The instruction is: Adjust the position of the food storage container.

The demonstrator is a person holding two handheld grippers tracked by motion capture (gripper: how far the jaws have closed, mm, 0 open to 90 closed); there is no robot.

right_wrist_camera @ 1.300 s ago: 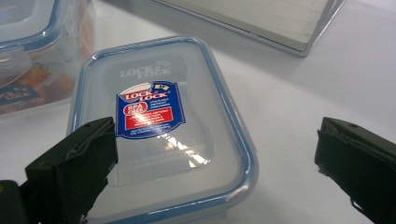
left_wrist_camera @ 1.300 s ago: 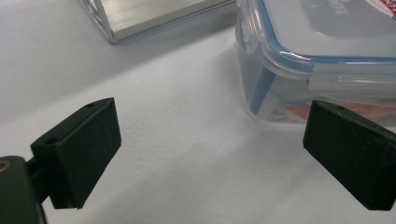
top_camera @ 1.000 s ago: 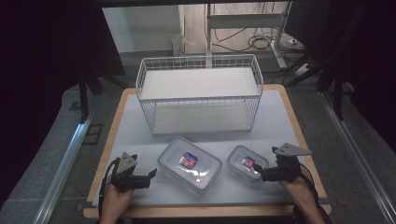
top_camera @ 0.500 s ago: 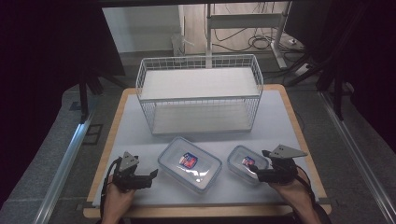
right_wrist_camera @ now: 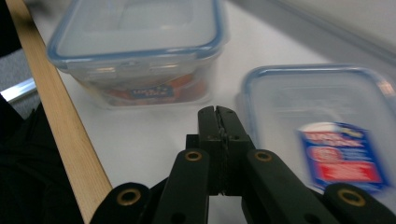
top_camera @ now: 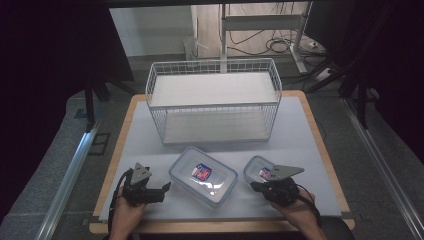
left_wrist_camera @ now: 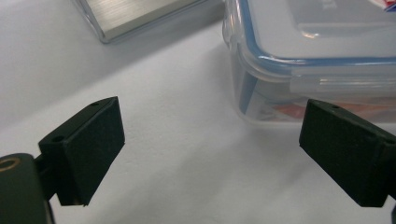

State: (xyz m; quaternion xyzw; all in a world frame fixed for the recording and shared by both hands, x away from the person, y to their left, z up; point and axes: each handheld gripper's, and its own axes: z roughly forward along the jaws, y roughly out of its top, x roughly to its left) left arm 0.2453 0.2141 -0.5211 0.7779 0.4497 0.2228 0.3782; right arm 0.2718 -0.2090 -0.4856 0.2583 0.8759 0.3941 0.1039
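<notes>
Our right gripper (right_wrist_camera: 219, 112) pressed shut on nothing at lower centre of its view, small clear lidded plastic box (right_wrist_camera: 327, 135) just right of it, large clear blue-sealed box (right_wrist_camera: 140, 51) upper left, jaws just closed since earlier, gripper nearer small box, our left gripper (left_wrist_camera: 210, 149) wide open.

Printed labels, none legible. Small container (right_wrist_camera: 322, 140): a blue-and-red sticker on the lid, at 4 o'clock in the right gripper view, with white lettering blurred beyond reading. Large container (right_wrist_camera: 140, 56): an orange-and-blue label seen through its clear side wall, at 11 o'clock, its print too small and soft to make out. High view: the lid stickers are coloured patches only.
</notes>
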